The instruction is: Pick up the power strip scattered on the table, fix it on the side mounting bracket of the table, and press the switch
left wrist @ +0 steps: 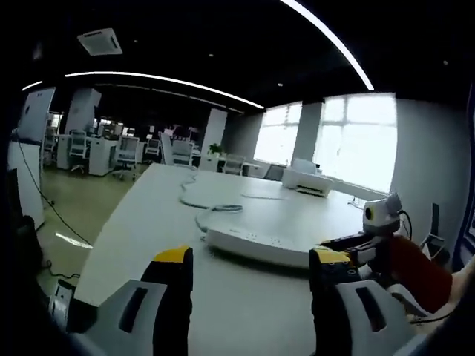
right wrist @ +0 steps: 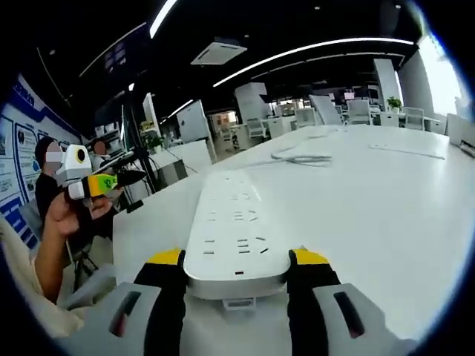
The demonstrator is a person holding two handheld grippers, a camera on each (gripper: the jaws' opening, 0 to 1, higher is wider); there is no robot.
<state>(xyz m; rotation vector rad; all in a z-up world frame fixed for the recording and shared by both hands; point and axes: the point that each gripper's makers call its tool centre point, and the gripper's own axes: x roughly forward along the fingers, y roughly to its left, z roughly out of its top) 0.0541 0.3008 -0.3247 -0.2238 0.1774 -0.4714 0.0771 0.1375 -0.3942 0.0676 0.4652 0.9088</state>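
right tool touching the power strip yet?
Touching. In the right gripper view, the right tool has both yellow-tipped jaws pressed against the sides of the power strip near its end, with no gap visible.

We see an open-plan office under a dark ceiling [left wrist: 223, 44] crossed by long curved light strips [left wrist: 163, 80], with a ceiling air-conditioning unit [left wrist: 100, 41] at the far left. Bright windows [left wrist: 356, 141] fill the far right wall, and a large white table [left wrist: 245, 297] runs from near to far, carrying a white printer [left wrist: 308, 182] at its far right edge. Far left we find desks with office chairs [left wrist: 128, 152], white pillars [left wrist: 215, 130] and a glossy greenish floor [left wrist: 82, 200].
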